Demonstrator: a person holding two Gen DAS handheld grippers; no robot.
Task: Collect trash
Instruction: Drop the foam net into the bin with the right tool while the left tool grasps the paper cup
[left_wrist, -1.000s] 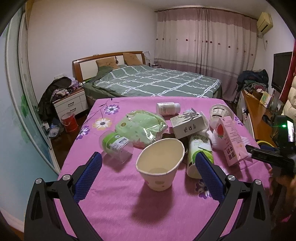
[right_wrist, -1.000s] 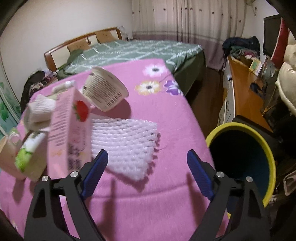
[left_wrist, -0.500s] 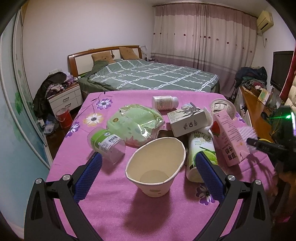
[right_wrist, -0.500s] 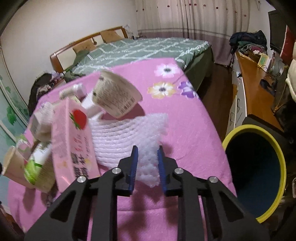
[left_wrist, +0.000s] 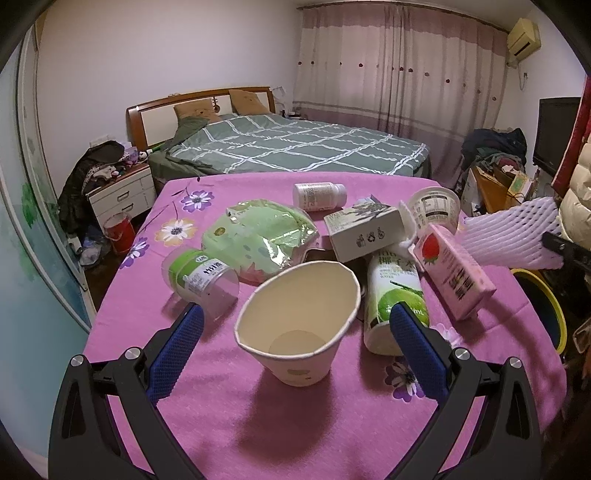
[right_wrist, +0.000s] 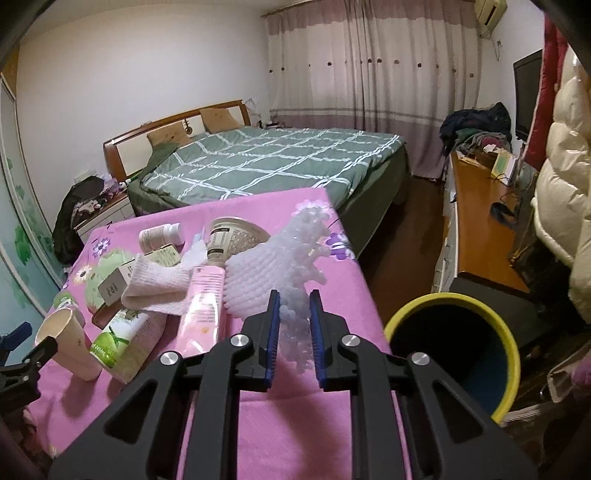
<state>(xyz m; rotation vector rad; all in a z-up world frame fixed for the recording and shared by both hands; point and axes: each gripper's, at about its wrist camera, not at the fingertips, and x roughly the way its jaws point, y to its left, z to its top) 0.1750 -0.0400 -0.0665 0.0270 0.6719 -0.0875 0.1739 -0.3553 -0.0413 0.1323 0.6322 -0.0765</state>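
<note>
My right gripper (right_wrist: 293, 314) is shut on a white foam net sleeve (right_wrist: 284, 266) and holds it lifted above the pink table's right edge; the sleeve also shows in the left wrist view (left_wrist: 506, 236). A yellow-rimmed trash bin (right_wrist: 454, 350) stands on the floor right of the table. My left gripper (left_wrist: 295, 332) is open, its blue pads either side of a paper cup (left_wrist: 299, 325) lying tilted on the table. Behind the cup lie a green coconut carton (left_wrist: 395, 299), a pink strawberry carton (left_wrist: 454, 269) and a green pouch (left_wrist: 262, 236).
More trash lies on the pink flowered tablecloth (left_wrist: 258, 406): a clear plastic cup (left_wrist: 199, 277), a white box (left_wrist: 364, 230), a pill bottle (left_wrist: 319, 194), a yogurt tub (left_wrist: 434, 210). A bed (left_wrist: 295, 147) stands behind; a wooden desk (right_wrist: 476, 221) runs along the right.
My right gripper closed on the foam sleeve and lifted it off the table, toward the right edge. My left gripper moved closer to the paper cup and stays open.
</note>
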